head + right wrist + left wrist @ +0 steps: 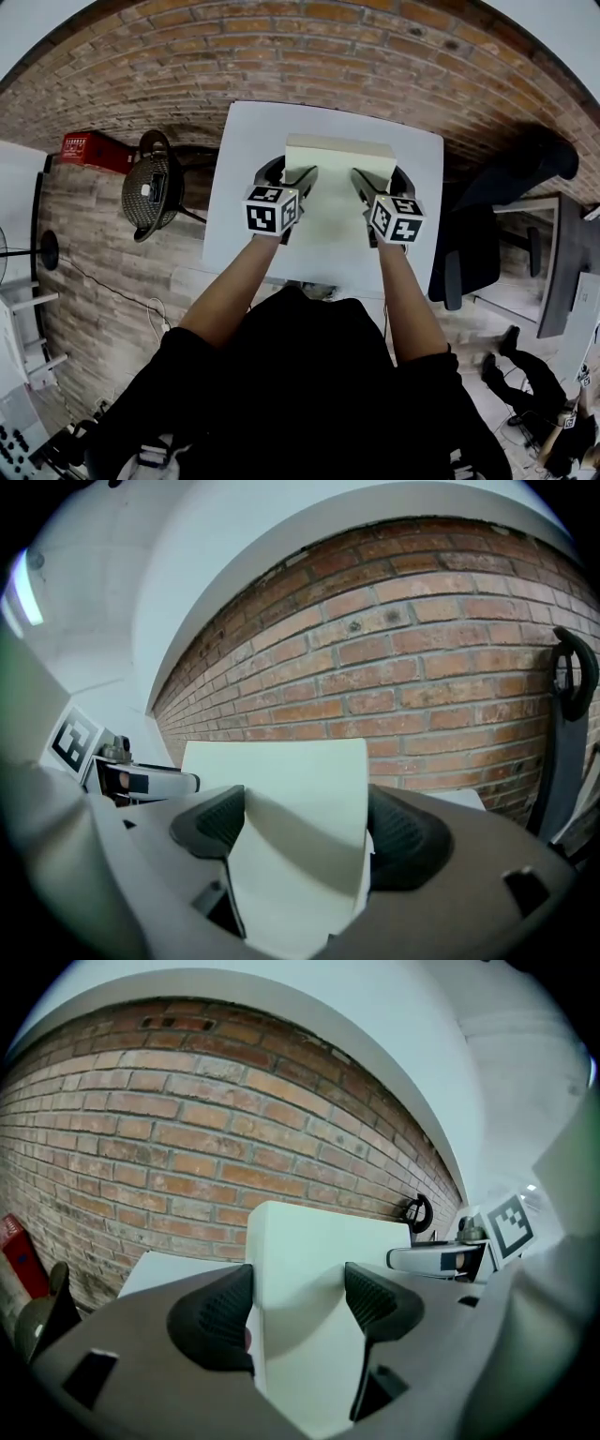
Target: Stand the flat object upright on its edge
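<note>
A thick cream slab [336, 211] lies across the white table [242, 178], its far edge [339, 148] towards the brick wall. Its near end is raised. My left gripper [298, 180] is shut on the slab's left side: one pad [217, 1318] presses the side face and the other pad [377, 1302] lies on the broad face. My right gripper [364, 185] mirrors this on the right side, with one pad [405, 834] outside and the other pad [214, 823] on the face. In both gripper views the slab [309, 1269] [295, 799] slopes up towards the wall.
A brick wall [309, 52] runs behind the table. A black wicker chair [150, 187] and a red crate [94, 150] stand at the left. A black office chair [487, 239] and a desk [562, 253] are on the right.
</note>
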Demonstrator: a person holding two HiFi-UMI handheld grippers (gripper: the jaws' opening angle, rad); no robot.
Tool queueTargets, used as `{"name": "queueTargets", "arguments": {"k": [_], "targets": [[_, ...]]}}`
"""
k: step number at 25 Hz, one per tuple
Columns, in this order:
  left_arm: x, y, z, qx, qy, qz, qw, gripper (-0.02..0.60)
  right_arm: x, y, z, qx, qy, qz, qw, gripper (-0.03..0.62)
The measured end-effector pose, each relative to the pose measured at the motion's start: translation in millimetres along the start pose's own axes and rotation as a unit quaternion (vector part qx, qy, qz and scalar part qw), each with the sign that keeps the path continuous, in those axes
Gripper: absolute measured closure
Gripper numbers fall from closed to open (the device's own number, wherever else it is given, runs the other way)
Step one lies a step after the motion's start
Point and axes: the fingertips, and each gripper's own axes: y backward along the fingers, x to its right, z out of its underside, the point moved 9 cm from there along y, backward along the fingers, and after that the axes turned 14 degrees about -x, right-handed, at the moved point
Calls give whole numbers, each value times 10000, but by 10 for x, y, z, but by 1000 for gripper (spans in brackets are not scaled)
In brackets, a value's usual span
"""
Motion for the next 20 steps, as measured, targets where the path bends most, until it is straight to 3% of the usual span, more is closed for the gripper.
{"name": "queueTargets", "arguments": {"k": [11, 20], "targets": [[147, 181, -75, 815, -491, -164, 9953, 264, -39, 217, -111, 667, 372, 48, 9971, 184], [227, 204, -83, 1407, -986, -217, 9849, 264, -13, 311, -97, 1190, 619, 111, 9909, 184]]}}
